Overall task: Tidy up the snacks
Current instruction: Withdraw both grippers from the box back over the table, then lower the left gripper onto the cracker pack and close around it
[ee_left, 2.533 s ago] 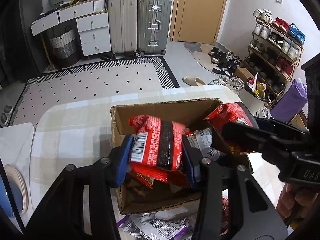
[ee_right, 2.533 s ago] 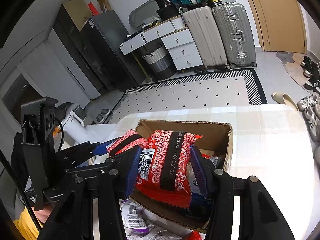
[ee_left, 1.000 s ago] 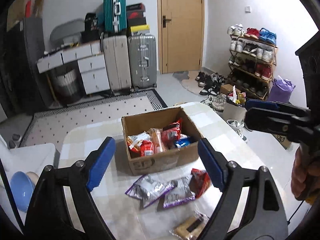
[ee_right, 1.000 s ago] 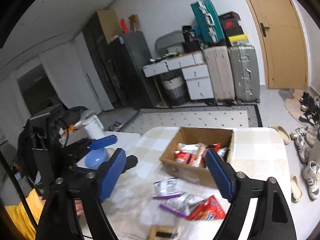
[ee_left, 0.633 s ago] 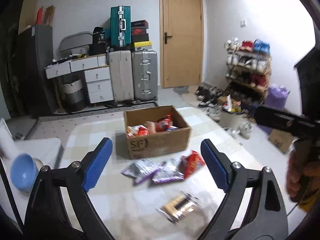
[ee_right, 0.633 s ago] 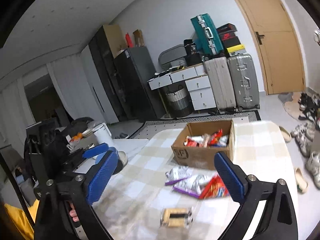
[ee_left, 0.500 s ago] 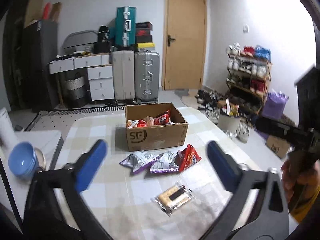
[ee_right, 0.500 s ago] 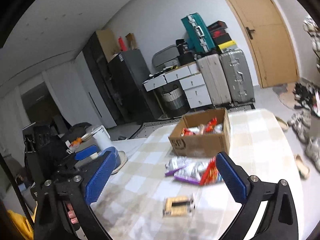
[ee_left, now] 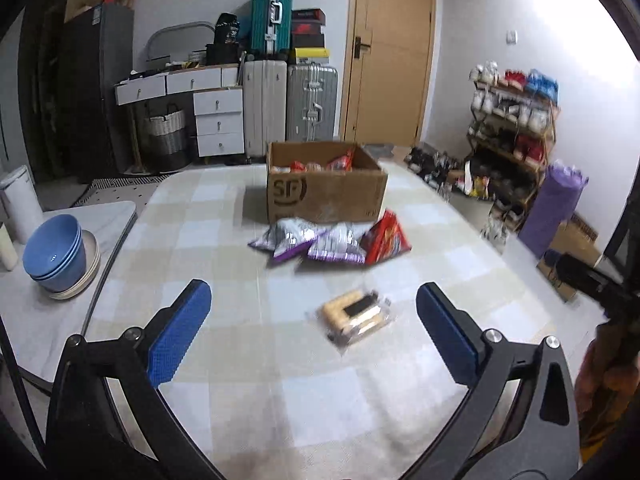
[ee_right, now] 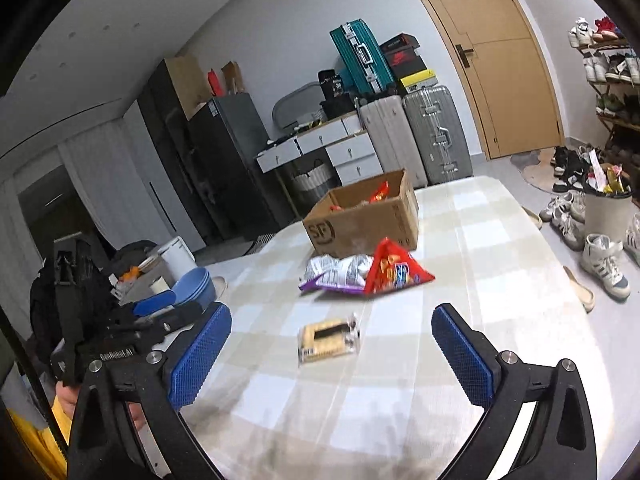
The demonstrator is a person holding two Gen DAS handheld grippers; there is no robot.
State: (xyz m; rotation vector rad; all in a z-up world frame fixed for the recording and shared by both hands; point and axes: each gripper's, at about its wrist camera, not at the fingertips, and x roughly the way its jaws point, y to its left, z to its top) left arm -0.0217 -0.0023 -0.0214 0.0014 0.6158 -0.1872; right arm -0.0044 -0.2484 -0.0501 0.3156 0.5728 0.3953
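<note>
With both jaws wide and empty, the left hand-held gripper (ee_left: 314, 322) frames the biscuit packet (ee_left: 354, 317). Lower squarely onto it. The right hand-held gripper (ee_right: 330, 344) suits the red chip bag (ee_right: 394, 270).

Domestic dwelling, entry and dining area: shoe rack (ee_left: 514, 120) beside wooden door (ee_left: 390, 52), stacked suitcases (ee_left: 288, 108), drawer unit (ee_left: 218, 120), refrigerator (ee_right: 236, 160), checked-cloth dining table (ee_left: 224, 216).

On the table (ee_left: 240, 380), the box (ee_left: 326, 190) sits at twelve o'clock; bags (ee_left: 328, 240) lie just before it, the biscuit pack (ee_left: 354, 316) nearer, bowls (ee_left: 56, 252) at nine.
</note>
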